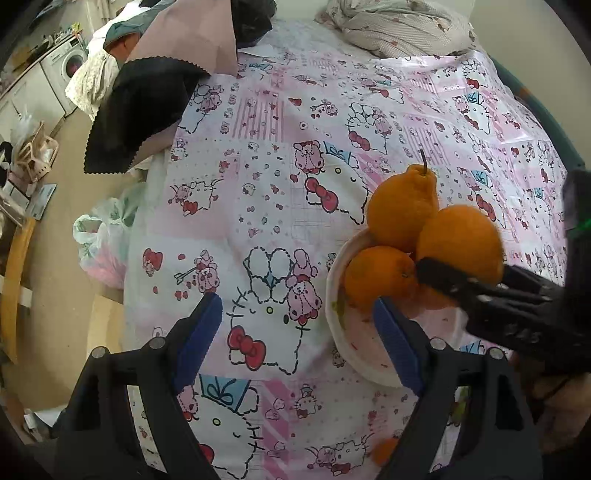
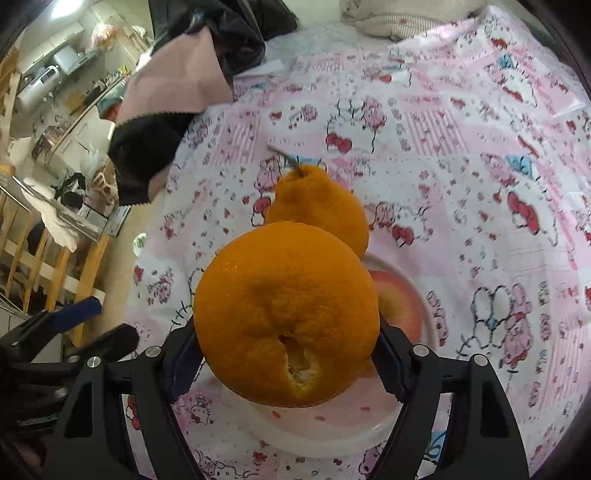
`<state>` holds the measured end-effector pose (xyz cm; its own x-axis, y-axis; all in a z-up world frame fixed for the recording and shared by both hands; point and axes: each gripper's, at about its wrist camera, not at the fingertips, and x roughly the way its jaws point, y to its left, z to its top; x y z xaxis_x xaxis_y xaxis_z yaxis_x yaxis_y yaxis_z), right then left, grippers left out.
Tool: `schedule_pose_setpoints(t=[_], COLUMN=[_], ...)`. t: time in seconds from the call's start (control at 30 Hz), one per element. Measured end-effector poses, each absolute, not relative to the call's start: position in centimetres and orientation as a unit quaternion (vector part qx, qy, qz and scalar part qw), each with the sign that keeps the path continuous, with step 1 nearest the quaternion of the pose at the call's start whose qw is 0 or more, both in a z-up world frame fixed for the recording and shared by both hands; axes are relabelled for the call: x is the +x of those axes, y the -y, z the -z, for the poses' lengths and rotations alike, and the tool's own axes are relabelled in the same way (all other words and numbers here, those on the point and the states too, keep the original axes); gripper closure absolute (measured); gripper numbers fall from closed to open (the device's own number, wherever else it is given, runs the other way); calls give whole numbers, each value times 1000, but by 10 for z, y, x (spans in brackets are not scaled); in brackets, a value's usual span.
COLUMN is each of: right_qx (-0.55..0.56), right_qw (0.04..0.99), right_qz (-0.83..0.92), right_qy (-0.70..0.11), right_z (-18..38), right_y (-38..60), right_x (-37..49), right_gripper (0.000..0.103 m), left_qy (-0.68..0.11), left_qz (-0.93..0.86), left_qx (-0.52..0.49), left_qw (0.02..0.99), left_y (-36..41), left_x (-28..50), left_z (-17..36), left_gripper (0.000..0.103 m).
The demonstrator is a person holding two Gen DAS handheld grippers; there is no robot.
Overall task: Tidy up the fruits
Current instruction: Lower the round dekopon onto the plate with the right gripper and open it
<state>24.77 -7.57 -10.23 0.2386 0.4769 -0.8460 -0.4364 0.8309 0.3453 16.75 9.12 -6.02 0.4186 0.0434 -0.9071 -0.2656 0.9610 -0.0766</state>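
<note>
A white bowl [image 1: 343, 332] sits on the patterned tablecloth and holds a stemmed orange [image 1: 400, 206] and a smaller orange [image 1: 376, 277]. My right gripper [image 2: 288, 354] is shut on a large orange [image 2: 286, 314] and holds it over the bowl [image 2: 332, 432]; the same orange shows in the left wrist view [image 1: 461, 243] between black fingers [image 1: 443, 277]. The stemmed orange [image 2: 317, 206] lies just behind it. Something pinkish-red [image 2: 400, 306] lies in the bowl, partly hidden. My left gripper [image 1: 295, 332] is open and empty, just left of the bowl, its right finger [image 1: 395, 339] over the rim.
A pink Hello Kitty tablecloth [image 1: 277, 166] covers the table. Black and pink cloths [image 1: 140, 110] lie at its far left corner, a bundled blanket [image 1: 399, 29] at the far edge. A plastic bag [image 1: 99, 243] hangs beside the table's left edge. A small orange piece [image 1: 384, 450] lies near the front.
</note>
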Motion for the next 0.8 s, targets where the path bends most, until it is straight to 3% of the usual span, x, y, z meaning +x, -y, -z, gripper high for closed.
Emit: schedule_pose_setpoints(t=[0.53, 0.67, 0.8], right_qx=[9, 8, 19], right_qw=[799, 800, 797], right_qz=[-288, -285, -285], right_qy=[-527, -528, -532], right_z=[113, 112, 112], right_y=[75, 76, 81], right_x=[245, 244, 244], right_gripper=[19, 9, 5], left_qy=[-536, -532, -531], left_qz=[-80, -79, -78], left_qx=[-134, -128, -128], left_qw=[830, 833, 834], left_y=[-88, -85, -85], left_x=[172, 172, 173], left_z=[62, 59, 59], left_gripper=[21, 21, 21])
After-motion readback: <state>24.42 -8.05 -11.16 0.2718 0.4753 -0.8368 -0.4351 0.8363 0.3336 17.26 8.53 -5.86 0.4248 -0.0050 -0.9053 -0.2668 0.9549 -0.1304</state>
